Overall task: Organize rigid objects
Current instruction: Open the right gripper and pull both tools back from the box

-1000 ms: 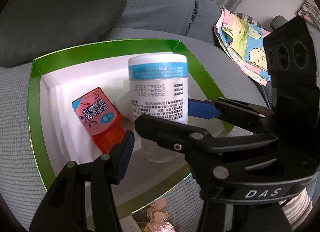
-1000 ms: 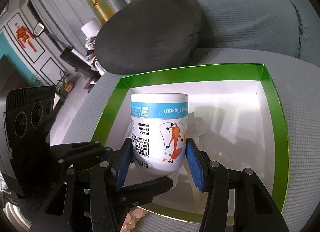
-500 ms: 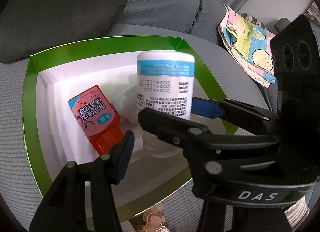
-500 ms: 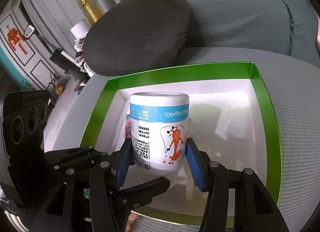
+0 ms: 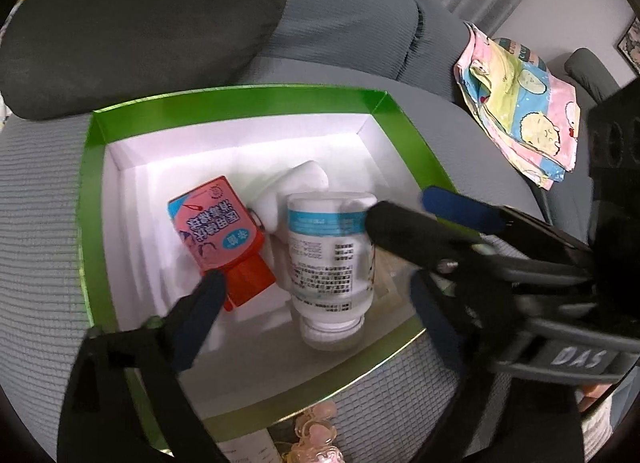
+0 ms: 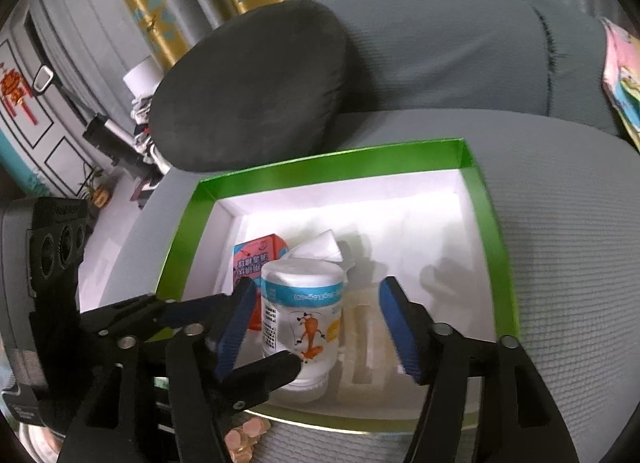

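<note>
Right hand-held gripper (image 6: 318,327) now spread wide, letting go the white plastic bottle with blue band (image 6: 302,303), set upside down inside the green-rimmed white cardboard box (image 6: 320,171); left hand-held gripper (image 5: 320,287) also unclenched.

A green-rimmed white cardboard box (image 5: 96,199) sits on the grey sofa seat (image 5: 36,223), with a dark grey round cushion (image 5: 136,19) behind its far edge. Inside the box, near the front edge, a white plastic bottle with a blue band (image 5: 330,259) stands cap down. Just beside it on the left lies a red and pink bottle (image 5: 218,235), its cap toward the front edge. A white rounded object (image 5: 298,187) lies behind both, toward the box's middle. A patterned cloth (image 5: 520,103) lies on the sofa, well apart from the box's right edge. Small pink pieces (image 5: 316,435) lie before the front edge, outside the box.
</note>
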Motion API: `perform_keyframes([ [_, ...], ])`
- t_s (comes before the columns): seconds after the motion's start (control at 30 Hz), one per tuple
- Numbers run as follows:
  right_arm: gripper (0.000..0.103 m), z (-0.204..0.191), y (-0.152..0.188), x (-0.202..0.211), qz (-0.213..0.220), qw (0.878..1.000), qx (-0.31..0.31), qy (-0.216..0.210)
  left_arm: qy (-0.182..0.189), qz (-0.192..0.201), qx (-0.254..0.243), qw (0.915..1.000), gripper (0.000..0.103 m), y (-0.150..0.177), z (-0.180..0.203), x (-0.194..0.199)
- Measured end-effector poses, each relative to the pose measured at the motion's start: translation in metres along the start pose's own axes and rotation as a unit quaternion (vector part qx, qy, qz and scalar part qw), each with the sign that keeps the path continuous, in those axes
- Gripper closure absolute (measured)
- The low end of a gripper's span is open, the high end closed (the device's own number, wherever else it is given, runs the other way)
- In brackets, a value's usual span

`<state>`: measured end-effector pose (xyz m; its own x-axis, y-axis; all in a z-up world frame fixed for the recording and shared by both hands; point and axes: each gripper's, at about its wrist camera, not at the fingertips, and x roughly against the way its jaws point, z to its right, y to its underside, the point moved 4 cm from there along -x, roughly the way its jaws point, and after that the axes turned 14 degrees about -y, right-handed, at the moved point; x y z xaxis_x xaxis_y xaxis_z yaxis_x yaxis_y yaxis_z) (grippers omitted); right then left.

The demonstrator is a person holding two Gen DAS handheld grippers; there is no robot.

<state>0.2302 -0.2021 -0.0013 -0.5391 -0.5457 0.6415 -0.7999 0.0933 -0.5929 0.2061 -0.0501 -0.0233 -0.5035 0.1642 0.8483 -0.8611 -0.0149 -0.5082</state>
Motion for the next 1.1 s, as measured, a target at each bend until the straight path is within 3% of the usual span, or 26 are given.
perform_keyframes([
  [0.3, 0.023, -0.004, 0.008, 0.053, 0.051, 0.999, -0.005, 0.012, -0.036, 0.04, -0.013, 0.9984, 0.003, 0.009, 0.002, 0.03],
  [0.4, 0.012, -0.009, 0.018, 0.077, 0.073, 0.997, -0.004, 0.009, -0.044, 0.066, -0.01, 0.9968, 0.001, 0.017, 0.003, 0.048],
  [0.6, 0.012, -0.022, 0.041, 0.112, 0.094, 0.996, 0.001, 0.002, -0.055, 0.104, -0.015, 0.9929, 0.001, 0.037, 0.01, 0.081],
  [1.1, 0.012, -0.082, 0.098, 0.14, 0.067, 0.993, 0.097, 0.027, -0.095, 0.148, -0.02, 0.9842, 0.001, 0.089, 0.015, 0.129],
])
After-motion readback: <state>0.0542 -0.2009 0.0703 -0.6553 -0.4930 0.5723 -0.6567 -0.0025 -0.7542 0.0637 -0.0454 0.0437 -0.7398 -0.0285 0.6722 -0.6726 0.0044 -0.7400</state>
